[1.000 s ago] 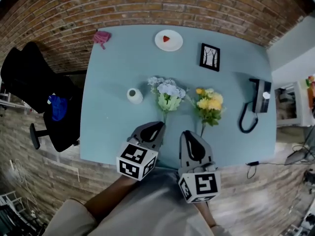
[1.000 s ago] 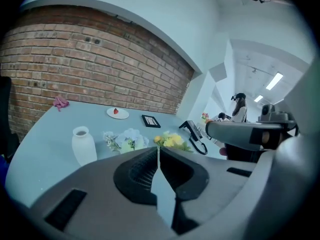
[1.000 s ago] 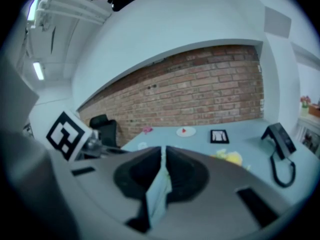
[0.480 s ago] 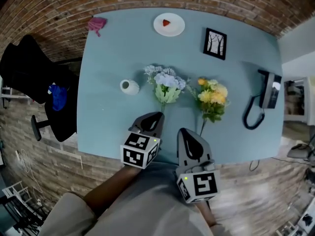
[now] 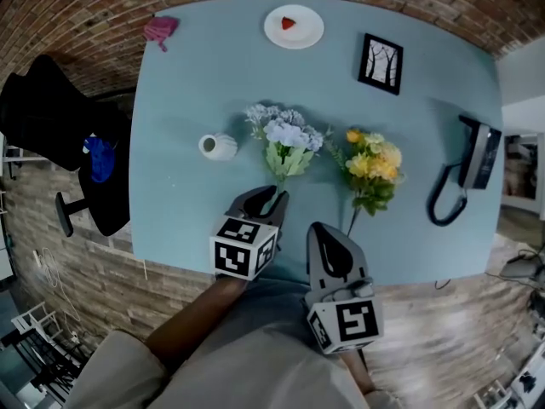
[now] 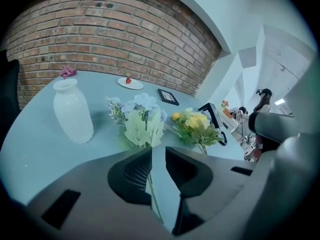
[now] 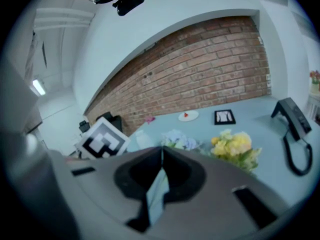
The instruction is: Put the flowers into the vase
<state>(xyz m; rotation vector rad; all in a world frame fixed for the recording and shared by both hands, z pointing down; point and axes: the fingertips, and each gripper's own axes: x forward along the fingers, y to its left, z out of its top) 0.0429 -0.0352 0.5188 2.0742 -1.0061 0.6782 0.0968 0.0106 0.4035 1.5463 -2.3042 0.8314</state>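
Two fingers [image 6: 131, 173] opening astride stem [image 6: 152, 196], left gripper [image 6: 159, 152] down-tilted.

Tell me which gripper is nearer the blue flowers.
Left. The left gripper is at the stem of the blue flowers, which runs between its just-opened fingers. The right gripper, shut, hangs farther right, by the yellow flowers.

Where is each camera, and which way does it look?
Head view: on the person's head, looking down at the table; left gripper, right gripper and a forearm show.
Left gripper view: on that gripper, facing the vase and blue flowers; its jaws, just opening, have the stem between them.
Right gripper view: on that gripper, facing yellow flowers and brick wall; its shut jaws show.
Shared: all show both flower bunches.
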